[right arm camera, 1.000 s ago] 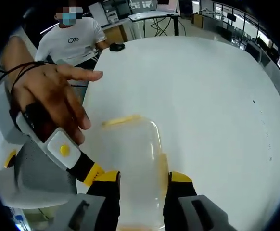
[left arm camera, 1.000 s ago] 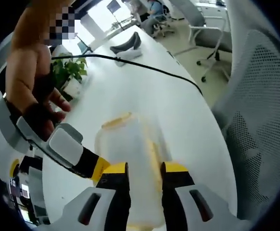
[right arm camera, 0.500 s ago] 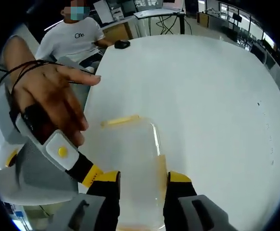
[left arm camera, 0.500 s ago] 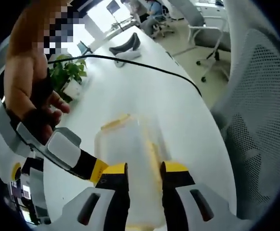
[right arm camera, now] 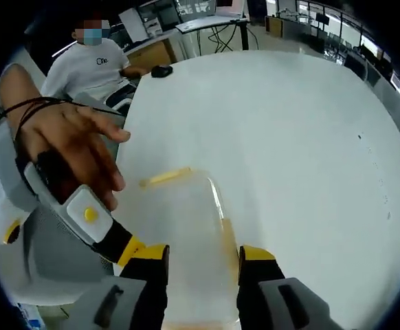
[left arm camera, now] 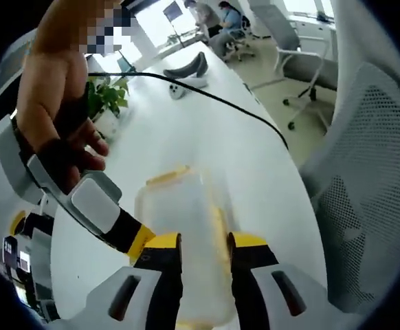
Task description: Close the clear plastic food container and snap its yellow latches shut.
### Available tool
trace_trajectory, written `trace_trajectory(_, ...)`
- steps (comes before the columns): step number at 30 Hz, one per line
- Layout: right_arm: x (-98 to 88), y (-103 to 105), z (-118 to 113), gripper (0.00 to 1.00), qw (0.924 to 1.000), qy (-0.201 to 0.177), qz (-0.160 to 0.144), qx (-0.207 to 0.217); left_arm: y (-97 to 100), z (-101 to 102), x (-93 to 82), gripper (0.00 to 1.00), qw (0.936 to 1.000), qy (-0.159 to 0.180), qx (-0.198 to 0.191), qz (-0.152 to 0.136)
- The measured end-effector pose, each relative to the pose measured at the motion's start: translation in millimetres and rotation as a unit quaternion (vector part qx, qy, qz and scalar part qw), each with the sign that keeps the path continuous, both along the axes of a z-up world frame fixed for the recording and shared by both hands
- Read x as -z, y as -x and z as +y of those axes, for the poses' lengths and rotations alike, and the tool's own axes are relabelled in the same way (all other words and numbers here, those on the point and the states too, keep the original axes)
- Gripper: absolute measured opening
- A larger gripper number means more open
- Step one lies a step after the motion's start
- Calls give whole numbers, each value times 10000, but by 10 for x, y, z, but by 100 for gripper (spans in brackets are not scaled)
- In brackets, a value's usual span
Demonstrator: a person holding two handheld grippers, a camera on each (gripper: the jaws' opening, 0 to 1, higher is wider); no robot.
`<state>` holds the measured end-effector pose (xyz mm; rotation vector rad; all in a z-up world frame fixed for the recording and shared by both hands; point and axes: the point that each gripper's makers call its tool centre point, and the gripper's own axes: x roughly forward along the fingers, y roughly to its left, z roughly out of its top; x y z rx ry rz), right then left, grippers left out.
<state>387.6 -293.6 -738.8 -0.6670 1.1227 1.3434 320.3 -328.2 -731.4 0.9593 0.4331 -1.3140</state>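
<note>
Near the surface's edge, my left tool [left arm camera: 205, 242] and right tool [right arm camera: 203, 253] each straddle the clear container [right arm camera: 181, 237], jaws spread and apparently ungripped, where an uneven press could skid it or leave a yellow latch [right arm camera: 165, 177] unsnapped.

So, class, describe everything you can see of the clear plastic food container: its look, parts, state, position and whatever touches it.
The clear plastic food container is a rounded, box-like tub of cloudy see-through plastic lying on the white table. A yellow latch runs along its far edge, and another yellow strip shows down one long side. The lid looks to be on, though whether the latches are snapped cannot be told. The right gripper straddles one end, and the left gripper straddles the end nearest it; actual contact is unclear.
</note>
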Motion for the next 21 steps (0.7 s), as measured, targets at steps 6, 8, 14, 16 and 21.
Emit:
trace_trajectory(6, -133, -44, 27, 47, 9996, -149, -194, 115, 0, 43, -5, 23, 10000, -55, 22, 76)
trace_trajectory(8, -177, -65, 31, 47, 9993, -216, -223, 189, -1, 69, -8, 23, 9999, -70, -13, 86)
trace_trajectory(14, -229, -63, 10, 45, 9985, -278, -381, 274, 17, 148, -46, 29, 9998, -79, -91, 146)
trace_trajectory(16, -245, -53, -19, 46, 9983, -282, -430, 289, 16, 152, -104, 29, 9999, -3, -111, 122)
trace_trajectory(21, -326, -39, -77, 46, 9970, -357, -621, 308, -8, 151, -219, 31, 9992, 206, -284, 186)
